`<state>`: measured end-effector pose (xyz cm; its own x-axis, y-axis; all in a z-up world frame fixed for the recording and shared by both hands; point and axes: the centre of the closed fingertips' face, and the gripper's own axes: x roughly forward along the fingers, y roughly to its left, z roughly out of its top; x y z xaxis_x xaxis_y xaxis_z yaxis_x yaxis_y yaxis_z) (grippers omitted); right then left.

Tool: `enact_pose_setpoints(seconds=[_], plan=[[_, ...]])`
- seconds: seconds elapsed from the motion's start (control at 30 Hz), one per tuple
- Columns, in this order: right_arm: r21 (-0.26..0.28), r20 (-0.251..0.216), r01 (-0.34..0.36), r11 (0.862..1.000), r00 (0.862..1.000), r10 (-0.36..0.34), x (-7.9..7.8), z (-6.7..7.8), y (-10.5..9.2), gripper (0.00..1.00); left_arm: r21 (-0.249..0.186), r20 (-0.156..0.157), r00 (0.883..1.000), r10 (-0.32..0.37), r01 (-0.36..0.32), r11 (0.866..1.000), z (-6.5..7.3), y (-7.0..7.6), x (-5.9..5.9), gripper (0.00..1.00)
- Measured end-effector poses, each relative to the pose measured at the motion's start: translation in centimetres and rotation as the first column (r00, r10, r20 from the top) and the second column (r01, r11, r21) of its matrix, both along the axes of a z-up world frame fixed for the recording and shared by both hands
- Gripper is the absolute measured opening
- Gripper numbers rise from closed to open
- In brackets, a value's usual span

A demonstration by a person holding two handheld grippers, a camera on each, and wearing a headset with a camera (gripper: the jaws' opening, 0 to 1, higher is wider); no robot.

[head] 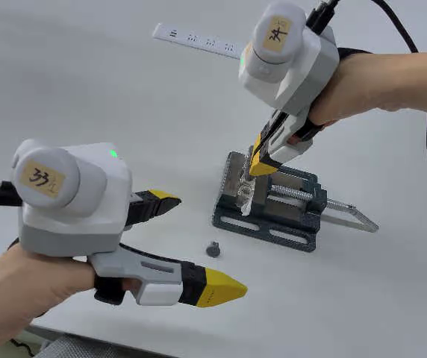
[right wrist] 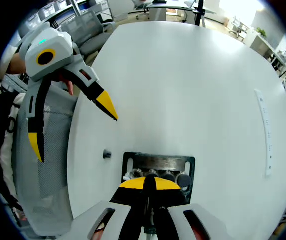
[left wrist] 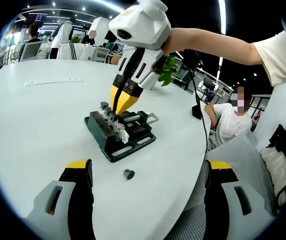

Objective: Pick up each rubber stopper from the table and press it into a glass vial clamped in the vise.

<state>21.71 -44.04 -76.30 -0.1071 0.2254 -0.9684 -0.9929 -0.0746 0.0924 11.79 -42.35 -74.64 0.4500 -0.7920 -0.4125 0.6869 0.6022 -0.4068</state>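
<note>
White table (left wrist: 33,130) (busy office behind): left claw (head: 209,243) gapes empty, right claw (head: 262,168) pinched over vise (head: 297,218).

A broad round white tabletop (left wrist: 28,130) lies under cool, even light. In the left gripper view, bright ceiling light strips (left wrist: 105,4) run across a dark ceiling at twelve o'clock. Pale chairs (left wrist: 85,50) stand past the table's rim at eleven o'clock, and a green leafy plant (left wrist: 169,70) stands at one o'clock. In the right gripper view a grey mesh office chair (right wrist: 53,160) sits at nine o'clock, with desks (right wrist: 158,6) at twelve and a bright patch of light (right wrist: 233,7) at one.
</note>
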Motion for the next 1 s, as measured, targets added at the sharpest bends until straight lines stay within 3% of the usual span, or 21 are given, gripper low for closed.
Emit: enact_pose_setpoints(seconds=[0.07,0.17,0.73,1.0], plan=[[-0.016,0.031,-0.028,0.999,0.999,0.029,0.29,-0.18,-0.23,0.0,0.0,-0.001,1.0,0.001,-0.001,1.0,0.03,0.02,-0.01,0.92],[-0.002,0.013,0.0,1.0,1.0,0.0,0.2,-0.07,-0.08,0.0,-0.002,-0.001,1.0,0.002,-0.002,1.0,0.03,0.09,-0.03,0.92],[-0.014,0.004,-0.01,1.0,1.0,0.01,0.28,-0.23,-0.22,0.0,-0.001,-0.01,1.0,0.002,-0.002,1.0,-0.24,-0.01,-0.07,0.92],[-0.041,0.036,-0.036,0.998,0.999,0.038,0.06,-0.3,-0.19,0.0,-0.006,-0.009,1.0,0.003,-0.003,1.0,-0.16,-0.11,0.1,0.92]])
